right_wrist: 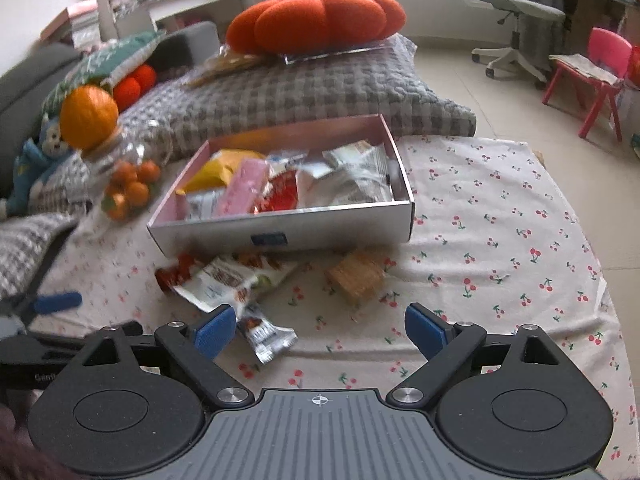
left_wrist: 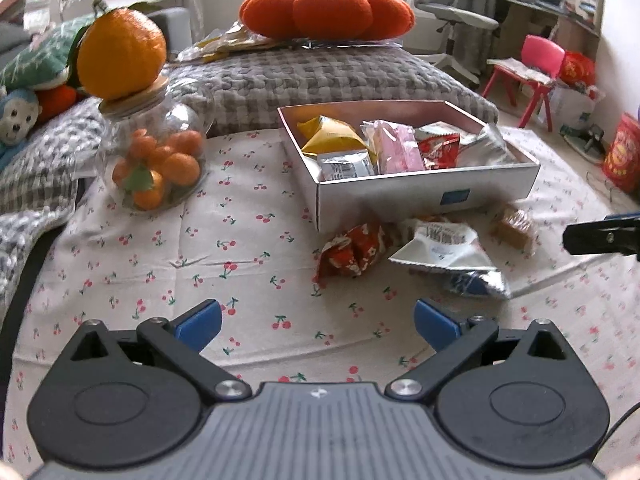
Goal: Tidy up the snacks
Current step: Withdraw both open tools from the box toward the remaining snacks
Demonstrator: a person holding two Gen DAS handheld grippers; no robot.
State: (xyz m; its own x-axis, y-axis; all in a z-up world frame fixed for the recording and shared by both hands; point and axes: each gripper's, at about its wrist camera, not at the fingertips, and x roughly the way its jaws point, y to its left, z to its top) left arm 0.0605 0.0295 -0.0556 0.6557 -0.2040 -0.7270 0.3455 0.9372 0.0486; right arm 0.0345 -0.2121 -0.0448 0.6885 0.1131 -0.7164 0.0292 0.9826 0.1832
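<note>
Your left gripper [left_wrist: 318, 322] and right gripper [right_wrist: 320, 330] both gape wide and empty above the cherry-print cloth [left_wrist: 200, 248]. The loose snack packets [right_wrist: 224, 280] and a brown wrapped cake [right_wrist: 356, 276] lie just before the white cardboard box [right_wrist: 332, 232], itself part-filled with snacks.

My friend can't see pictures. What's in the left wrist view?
A white box full of snack packets sits on a cherry-print cloth, with more packets loose in front of it. The left gripper is open and empty; a glass jar stands left.
</note>
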